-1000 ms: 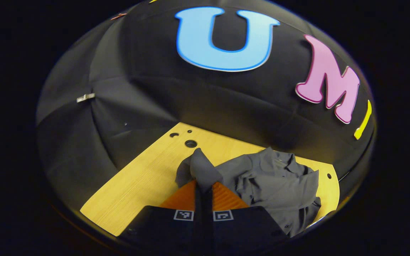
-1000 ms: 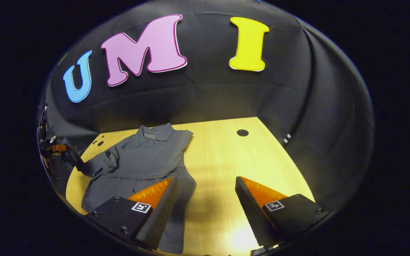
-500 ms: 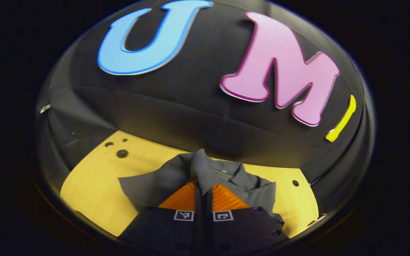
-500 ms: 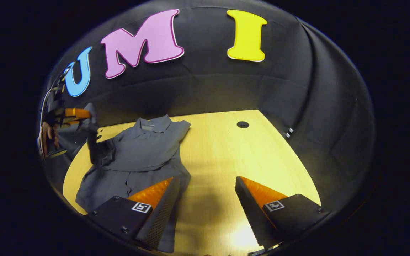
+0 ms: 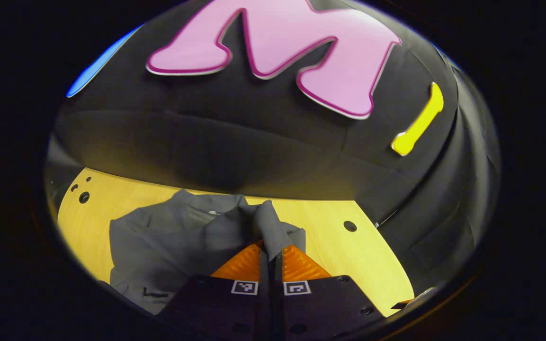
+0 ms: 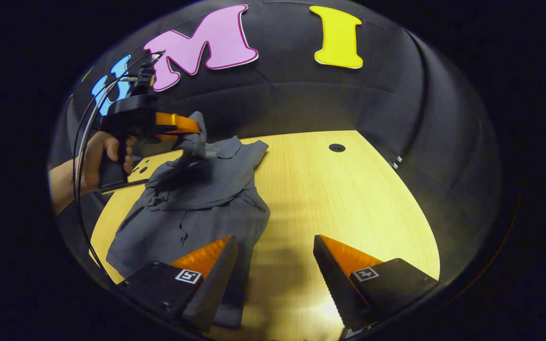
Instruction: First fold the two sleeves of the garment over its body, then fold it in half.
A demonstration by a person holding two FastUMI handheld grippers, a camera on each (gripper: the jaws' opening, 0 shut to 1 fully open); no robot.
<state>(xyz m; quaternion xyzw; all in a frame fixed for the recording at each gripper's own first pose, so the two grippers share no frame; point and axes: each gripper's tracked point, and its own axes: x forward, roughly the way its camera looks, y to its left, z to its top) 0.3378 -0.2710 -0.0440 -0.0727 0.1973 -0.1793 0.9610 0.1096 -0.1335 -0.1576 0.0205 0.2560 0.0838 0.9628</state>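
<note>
A grey collared shirt (image 6: pixel 201 199) lies on the pale wooden table (image 6: pixel 348 199), collar toward the back wall. My left gripper (image 5: pixel 271 248) is shut on one grey sleeve (image 5: pixel 267 222), holding it lifted over the shirt's body (image 5: pixel 159 241). In the right gripper view that same gripper (image 6: pixel 192 127) hangs above the shirt's upper left part, held by a hand (image 6: pixel 100 156), with the sleeve (image 6: pixel 196 142) draping down from it. My right gripper (image 6: pixel 275 246) stands open above the table near the shirt's lower hem, nothing between its fingers.
Round holes mark the tabletop: one at the back right (image 6: pixel 336 148), several small ones near the far left corner (image 5: pixel 83 196). Black cloth walls close off the table's back and sides. Cables (image 6: pixel 88 123) trail from the left gripper.
My left gripper has carried the sleeve up and across from the table's left edge over the shirt's body. The right gripper has barely moved and stays open.
</note>
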